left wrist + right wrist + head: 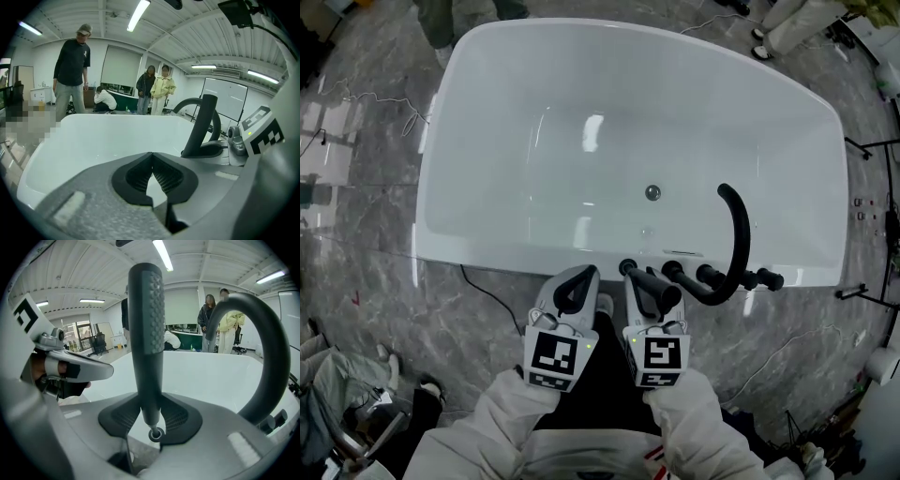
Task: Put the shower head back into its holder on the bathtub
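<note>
A black stick-shaped shower head (661,292) (146,333) stands between the jaws of my right gripper (649,286) (151,414), which is shut on its lower part. Its ringed lower end (156,433) shows just below the pads. The round black holder (628,266) sits on the near rim of the white bathtub (487,248), just left of the shower head's tip. My left gripper (578,281) (151,163) hangs beside it over the rim, shut with nothing in it. In the left gripper view the shower head (201,126) rises to the right.
A black arched spout (737,239) (272,357) and black tap handles (710,275) stand on the rim right of the holder. A drain (652,192) sits in the tub floor. Cables lie on the grey floor (375,281). Several people (72,70) stand beyond the tub.
</note>
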Available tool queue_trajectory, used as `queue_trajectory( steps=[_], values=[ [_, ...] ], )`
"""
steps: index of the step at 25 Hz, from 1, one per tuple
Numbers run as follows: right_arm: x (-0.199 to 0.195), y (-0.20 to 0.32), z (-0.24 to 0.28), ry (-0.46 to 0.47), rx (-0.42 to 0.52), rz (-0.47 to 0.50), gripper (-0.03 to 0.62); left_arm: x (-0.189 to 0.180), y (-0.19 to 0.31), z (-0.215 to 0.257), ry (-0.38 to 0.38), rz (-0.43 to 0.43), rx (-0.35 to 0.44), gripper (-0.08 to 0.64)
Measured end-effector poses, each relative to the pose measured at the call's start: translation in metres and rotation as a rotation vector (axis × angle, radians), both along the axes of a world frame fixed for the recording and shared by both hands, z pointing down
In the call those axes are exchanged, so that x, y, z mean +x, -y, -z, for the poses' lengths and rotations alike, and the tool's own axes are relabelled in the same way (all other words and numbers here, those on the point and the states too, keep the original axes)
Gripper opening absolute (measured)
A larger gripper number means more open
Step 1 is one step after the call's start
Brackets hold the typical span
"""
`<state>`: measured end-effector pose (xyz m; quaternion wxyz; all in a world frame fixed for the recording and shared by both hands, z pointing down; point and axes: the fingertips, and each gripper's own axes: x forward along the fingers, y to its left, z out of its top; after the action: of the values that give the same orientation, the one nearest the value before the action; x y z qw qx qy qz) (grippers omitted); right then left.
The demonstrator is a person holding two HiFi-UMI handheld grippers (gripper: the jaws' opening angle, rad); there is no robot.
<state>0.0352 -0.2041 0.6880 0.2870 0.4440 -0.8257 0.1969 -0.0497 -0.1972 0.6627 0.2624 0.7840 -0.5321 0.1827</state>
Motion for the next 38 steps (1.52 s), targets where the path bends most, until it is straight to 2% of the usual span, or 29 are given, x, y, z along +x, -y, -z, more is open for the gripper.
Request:
queue_trajectory(
  steps=[16,38],
  values=[
    [-0.001,-0.012,-0.039,-0.019,-0.011,0.012,0.138,-0.008,-0.013,-0.033,0.006,0.001,-0.03,0.0],
    [0.005,-0.017,-0.086,-0.065,-0.048,0.008,0.138,-0.011,-0.018,-0.055,0.004,-0.008,-0.059,0.0]
  ],
)
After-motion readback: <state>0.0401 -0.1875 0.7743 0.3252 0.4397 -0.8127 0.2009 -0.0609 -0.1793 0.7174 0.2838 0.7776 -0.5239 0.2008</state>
